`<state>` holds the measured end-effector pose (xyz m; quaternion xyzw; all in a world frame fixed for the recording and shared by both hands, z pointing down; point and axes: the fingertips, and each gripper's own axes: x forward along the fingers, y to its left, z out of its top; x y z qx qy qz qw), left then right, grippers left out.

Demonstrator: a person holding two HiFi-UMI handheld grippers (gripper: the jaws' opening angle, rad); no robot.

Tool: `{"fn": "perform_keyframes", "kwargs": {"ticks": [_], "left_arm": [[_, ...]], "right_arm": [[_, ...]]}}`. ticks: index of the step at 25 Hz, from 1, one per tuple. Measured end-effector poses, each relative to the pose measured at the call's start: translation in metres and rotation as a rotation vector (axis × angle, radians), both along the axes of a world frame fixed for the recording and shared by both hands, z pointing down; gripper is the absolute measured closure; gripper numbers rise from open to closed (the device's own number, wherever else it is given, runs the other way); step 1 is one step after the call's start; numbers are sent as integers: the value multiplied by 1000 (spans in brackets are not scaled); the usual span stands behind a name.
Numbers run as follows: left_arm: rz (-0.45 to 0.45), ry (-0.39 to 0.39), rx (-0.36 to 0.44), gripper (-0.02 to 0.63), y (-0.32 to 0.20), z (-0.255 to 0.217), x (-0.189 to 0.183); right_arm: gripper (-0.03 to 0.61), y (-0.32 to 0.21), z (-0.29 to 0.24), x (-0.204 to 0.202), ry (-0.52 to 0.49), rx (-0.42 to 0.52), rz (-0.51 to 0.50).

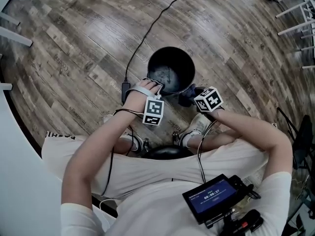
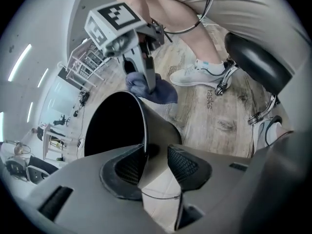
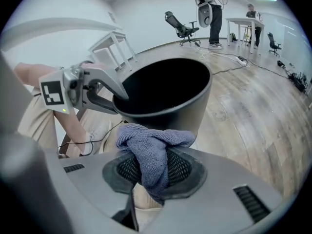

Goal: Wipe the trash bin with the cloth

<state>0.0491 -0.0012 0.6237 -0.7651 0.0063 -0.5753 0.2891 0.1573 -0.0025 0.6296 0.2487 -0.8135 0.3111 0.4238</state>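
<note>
This looks mid-wipe: the right claw clamps the cloth just beside the trash bin, the left claw stands apart astride its rim, so next the cloth should press onto the wall.

Wearing white short-sleeved T-shirt, beige trousers, white sneakers. Black cables at wrists. Grey left gripper, grey right gripper, each bearing black-and-white marker cube.

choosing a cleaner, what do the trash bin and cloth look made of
The trash bin looks like dark plastic, maybe coated metal: smooth wall with a soft sheen. The cloth looks like blue-grey terry or microfibre: nubby looped surface.
</note>
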Motion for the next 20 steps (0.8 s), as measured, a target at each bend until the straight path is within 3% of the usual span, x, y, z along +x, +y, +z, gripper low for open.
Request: {"fn": "perform_keyframes", "kwargs": {"ticks": [4,7,20], "left_arm": [[8,-5,40,481,-2,-2,3],[25,-5,43,499,1,-2,5],[53,31,31,509,4,-4,19]], "right_arm": [[482,-5,-33,-11,-10,99,-68],[482,-10,-23,-13,16,125,-97],[482,-17,123,0,111,87,-166]]}}
